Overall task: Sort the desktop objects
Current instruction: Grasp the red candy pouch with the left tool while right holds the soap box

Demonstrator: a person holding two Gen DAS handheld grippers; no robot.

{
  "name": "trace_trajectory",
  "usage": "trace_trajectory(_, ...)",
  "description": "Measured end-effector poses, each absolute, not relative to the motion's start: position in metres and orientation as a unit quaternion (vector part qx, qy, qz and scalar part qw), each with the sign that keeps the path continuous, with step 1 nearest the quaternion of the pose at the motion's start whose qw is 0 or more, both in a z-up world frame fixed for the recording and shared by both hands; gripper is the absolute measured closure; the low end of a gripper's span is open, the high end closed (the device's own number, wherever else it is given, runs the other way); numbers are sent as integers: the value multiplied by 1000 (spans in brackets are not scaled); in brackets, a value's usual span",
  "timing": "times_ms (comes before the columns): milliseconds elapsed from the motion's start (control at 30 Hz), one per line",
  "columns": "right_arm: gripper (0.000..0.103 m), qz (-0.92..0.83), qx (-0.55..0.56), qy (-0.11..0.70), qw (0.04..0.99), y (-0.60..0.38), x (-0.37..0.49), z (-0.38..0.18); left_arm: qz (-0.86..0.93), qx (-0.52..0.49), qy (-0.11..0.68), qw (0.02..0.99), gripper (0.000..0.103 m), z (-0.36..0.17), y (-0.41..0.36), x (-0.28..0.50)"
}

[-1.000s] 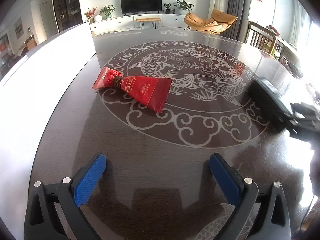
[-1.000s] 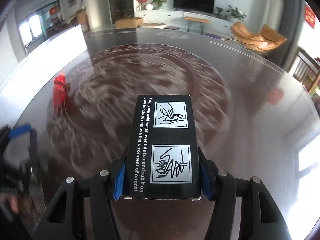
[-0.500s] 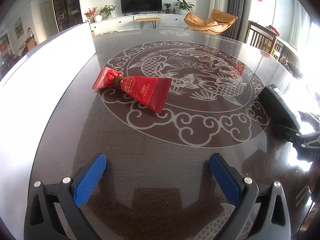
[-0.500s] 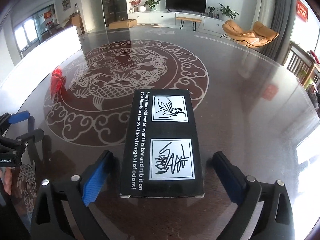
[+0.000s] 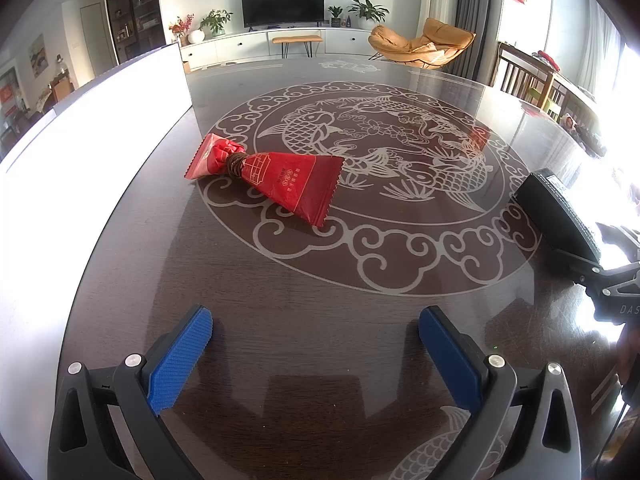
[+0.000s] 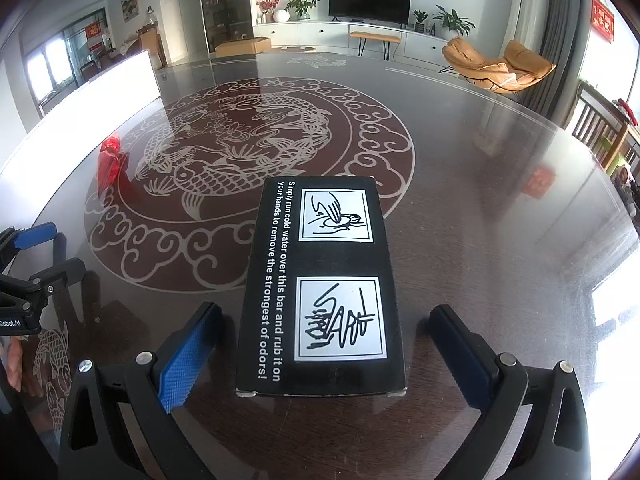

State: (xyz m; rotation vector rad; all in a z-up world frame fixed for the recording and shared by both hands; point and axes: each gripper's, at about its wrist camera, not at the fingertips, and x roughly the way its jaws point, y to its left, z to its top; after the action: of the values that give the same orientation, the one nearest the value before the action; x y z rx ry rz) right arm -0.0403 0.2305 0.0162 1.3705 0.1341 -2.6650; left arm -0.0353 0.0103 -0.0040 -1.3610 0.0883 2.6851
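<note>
A black box [image 6: 322, 284] with white text and two drawings lies flat on the dark table between the fingers of my right gripper [image 6: 324, 344], which is open and does not touch it. The box also shows at the right edge of the left wrist view [image 5: 560, 212]. A red foil packet [image 5: 276, 180] tied with a brown band lies on the fish pattern, ahead and slightly left of my left gripper [image 5: 314, 344], which is open and empty. The packet shows far left in the right wrist view [image 6: 110, 166].
A large dark round table [image 5: 320, 280] with a white fish and cloud pattern. A white panel [image 5: 92, 148] runs along its left side. The left gripper [image 6: 28, 272] shows at the left edge of the right wrist view. Chairs and a TV stand beyond.
My right gripper has opened and let go of the black box, which now rests on the table. The left gripper has not moved.
</note>
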Motion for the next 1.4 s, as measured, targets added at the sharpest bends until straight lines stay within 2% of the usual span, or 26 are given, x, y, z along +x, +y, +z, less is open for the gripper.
trace_trajectory(900, 0, -886, 456, 44, 70, 230, -41, 16, 889, -453, 29, 65, 0, -4, 10, -35)
trace_trajectory(967, 0, -886, 456, 44, 70, 230, -41, 16, 887, -457, 8, 67, 0, -1, 2, -37)
trace_trajectory(1133, 0, -886, 456, 44, 70, 229, -42, 16, 882, -447, -125, 85, 0, 7, -34, -38)
trace_trajectory(1233, 0, -886, 456, 44, 70, 229, -42, 16, 883, -436, -156, 79, 0, 17, -39, -58)
trace_trajectory(1400, 0, -886, 456, 44, 69, 229, -42, 16, 881, -445, -158, 33, 0, 24, -35, -118)
